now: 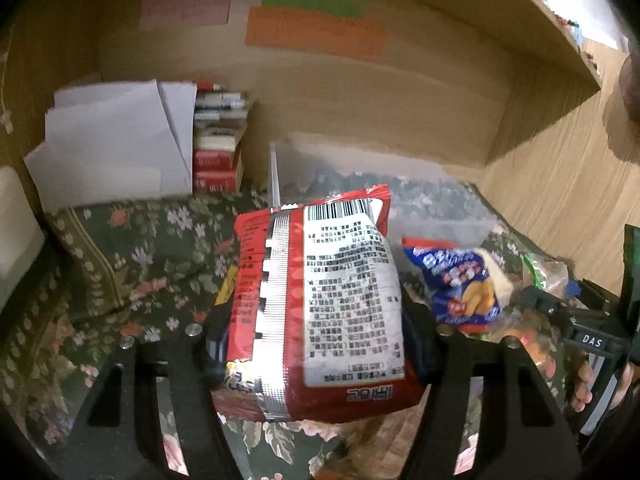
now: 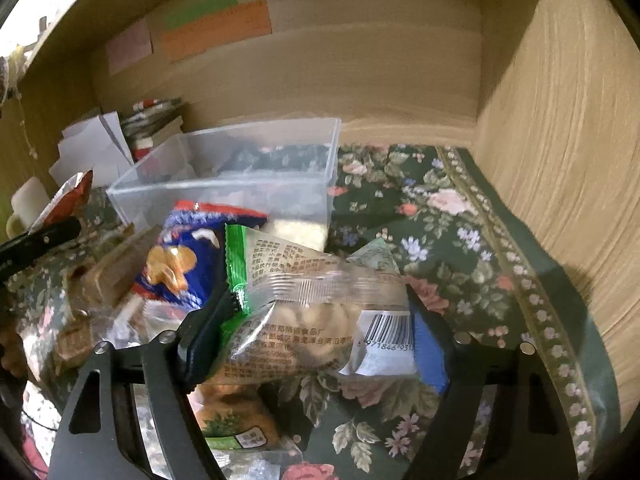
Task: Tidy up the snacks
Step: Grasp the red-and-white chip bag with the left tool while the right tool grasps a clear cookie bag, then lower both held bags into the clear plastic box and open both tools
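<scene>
**Ana:** Both sets of jaws are clamped on packets. The left gripper (image 1: 316, 332) pinches the red snack packet (image 1: 320, 300) across its middle, label side up, clear of the floral cloth (image 1: 132, 256). The right gripper (image 2: 316, 328) squeezes the clear packet with the green edge (image 2: 304, 304) by its sides.

**Ben:** And where would they go?

**Ana:** Probably the clear plastic bin (image 2: 240, 168), just behind the snack pile against the shelf's back wall. I'd call this the carrying step.

**Ben:** What might go wrong?

**Ana:** Both packets are puffy and slick. The red one sticks out far past the pads, so a tilt could let it slide free. The clear one is held near one end and sags, so it may twist out.

**Ben:** Anything in the way?

**Ana:** The blue packet (image 2: 188, 264) lies right in front of the bin, touching the pile, so a low approach could snag it. White folded papers (image 1: 116, 140) and a stack of small boxes (image 1: 218, 140) stand left of the bin, and the wooden side wall (image 2: 560, 140) hems in the right. With both grippers heading for one bin, they could bump each other.
</scene>
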